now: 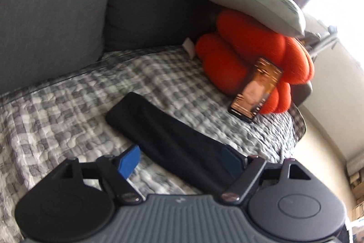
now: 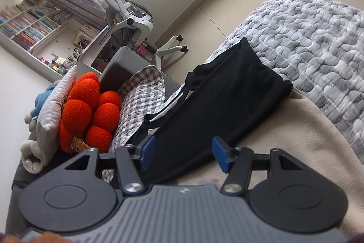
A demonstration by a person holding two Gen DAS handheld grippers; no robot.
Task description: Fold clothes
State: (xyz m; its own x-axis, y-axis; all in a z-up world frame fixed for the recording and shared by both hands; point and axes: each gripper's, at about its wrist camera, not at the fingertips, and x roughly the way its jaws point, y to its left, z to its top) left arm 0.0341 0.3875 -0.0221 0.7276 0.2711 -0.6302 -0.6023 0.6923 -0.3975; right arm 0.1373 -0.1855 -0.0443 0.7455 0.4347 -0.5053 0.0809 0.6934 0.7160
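Garment: a black garment [image 1: 173,140] lies as a long narrow strip on the checked quilt [image 1: 68,106] that covers a grey sofa [image 1: 56,3]; in the right wrist view its far end [image 2: 238,74] looks bunched and a strap-like loop shows at one edge.
Left gripper: the left gripper [image 1: 182,158] hovers over the strip's near end, jaws wide apart on either side of the cloth, gripping nothing.
Right gripper: the right gripper [image 2: 184,152] sits low at the strip's other end, jaws spread, the cloth running up between them but not pinched.
Progress: the garment is already narrowed lengthwise, by the look of it; it is not yet a compact bundle, so a fold across its length seems left.
Surroundings: an orange cushion [image 1: 250,56] with a phone [image 1: 254,92] propped against it, a beige blanket [image 2: 284,152] near the right gripper.
Unclear: the kind of garment cannot be told.
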